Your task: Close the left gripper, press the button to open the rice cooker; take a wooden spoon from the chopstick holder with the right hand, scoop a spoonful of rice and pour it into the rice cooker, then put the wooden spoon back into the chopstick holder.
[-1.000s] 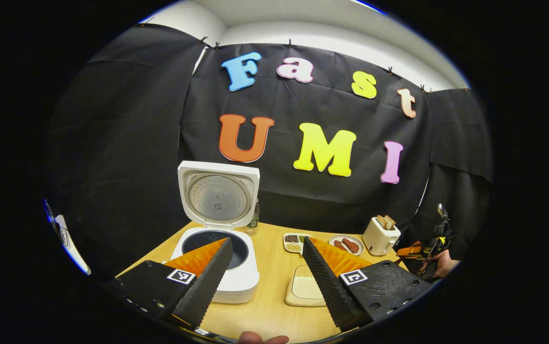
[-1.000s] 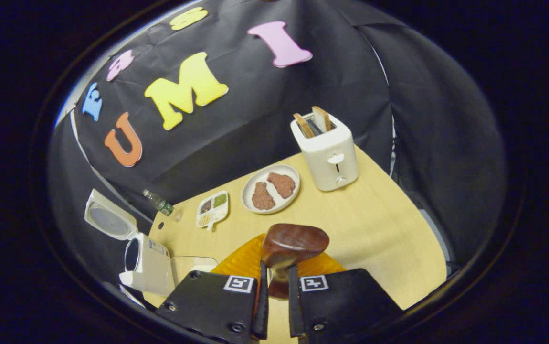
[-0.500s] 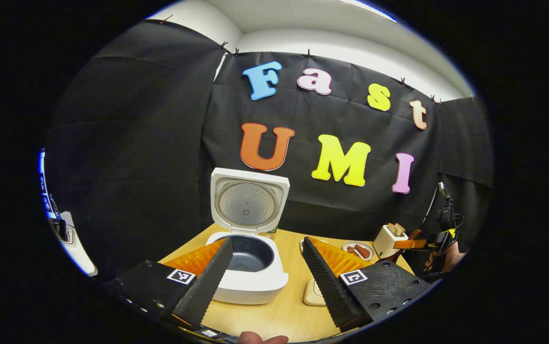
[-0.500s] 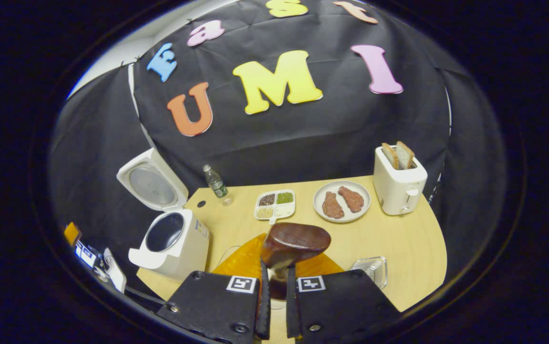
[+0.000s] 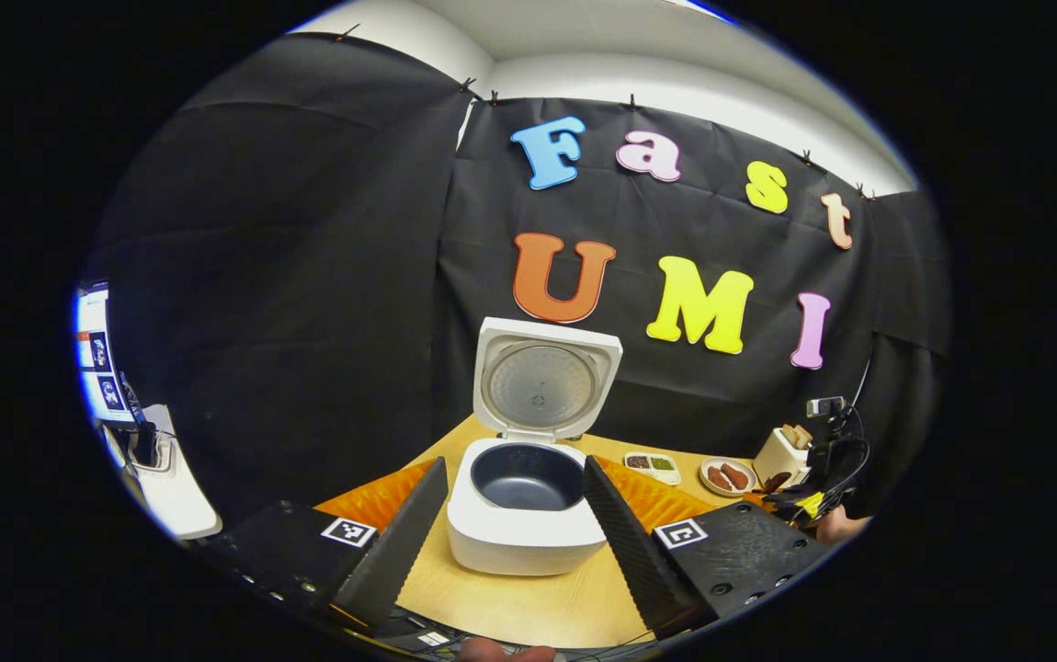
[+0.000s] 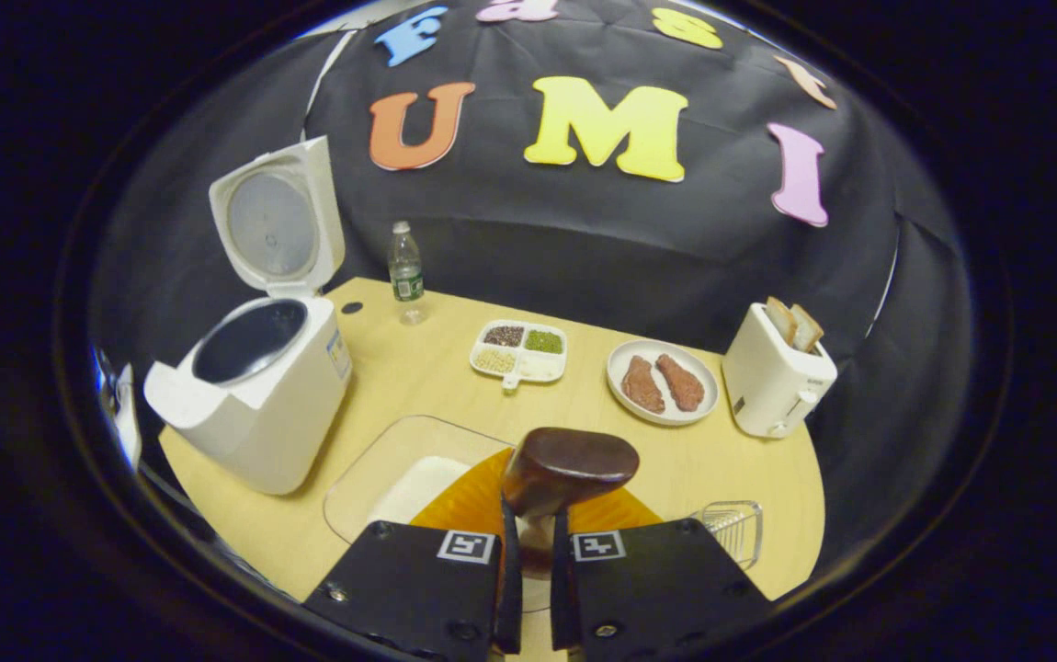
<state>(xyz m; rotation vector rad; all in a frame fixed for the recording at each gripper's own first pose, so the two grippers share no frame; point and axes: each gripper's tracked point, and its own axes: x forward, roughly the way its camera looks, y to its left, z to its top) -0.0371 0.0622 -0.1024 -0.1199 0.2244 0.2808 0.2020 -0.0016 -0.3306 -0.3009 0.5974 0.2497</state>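
My right gripper (image 6: 528, 561), clamped on the wooden spoon (image 6: 570, 469), has swung over the rice dish (image 6: 381, 478); scooping comes next. The left gripper (image 5: 515, 524) gapes wide before the open rice cooker (image 5: 528, 496).

Each gripper, left gripper (image 5: 515, 524) and right gripper (image 6: 529, 588), has two black flat blocks with round screws and one small square black-and-white marker. Its fingers (image 5: 400, 542) have a fine ribbed surface, and behind them are ribbed orange parts.

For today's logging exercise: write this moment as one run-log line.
rice cooker: lid open | right gripper: shut on wooden spoon | left gripper: open, empty
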